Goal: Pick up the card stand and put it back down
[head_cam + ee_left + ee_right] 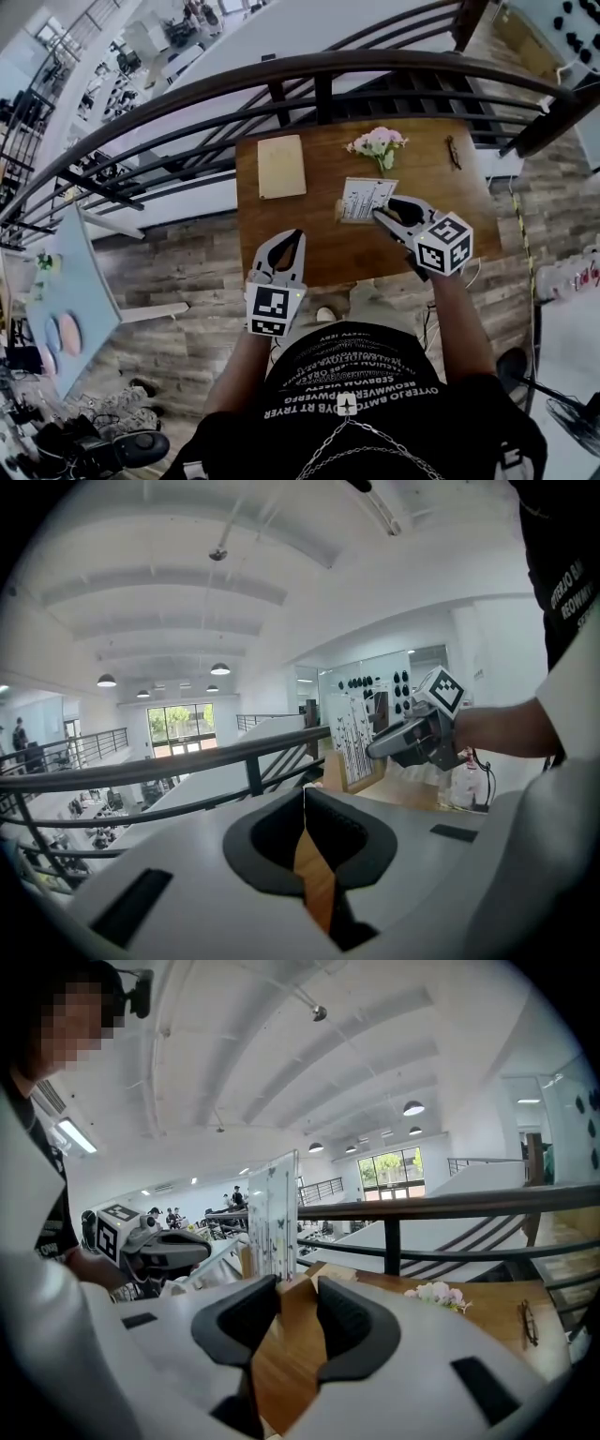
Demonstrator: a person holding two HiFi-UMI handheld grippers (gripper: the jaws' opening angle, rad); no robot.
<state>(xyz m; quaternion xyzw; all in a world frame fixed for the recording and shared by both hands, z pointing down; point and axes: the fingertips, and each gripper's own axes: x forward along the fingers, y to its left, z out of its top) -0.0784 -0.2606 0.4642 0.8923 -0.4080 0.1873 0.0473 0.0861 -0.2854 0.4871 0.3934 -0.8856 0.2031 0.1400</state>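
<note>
Card stand (pixel 274 1213) stands upright, clamped low in right tongs (pixel 295 1288); left tongs (pixel 305 797) closed.

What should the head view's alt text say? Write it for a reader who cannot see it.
From above: the right gripper grips the card stand over a small wooden table beside a dark railing; the left gripper is shut and empty at the near edge. A tan pad, pink flowers and glasses lie farther back.

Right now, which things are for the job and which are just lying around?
For the job: card stand, right gripper shut on its wooden base.
Just lying about: pink flowers, tan pad, glasses; left gripper shut, empty.
</note>
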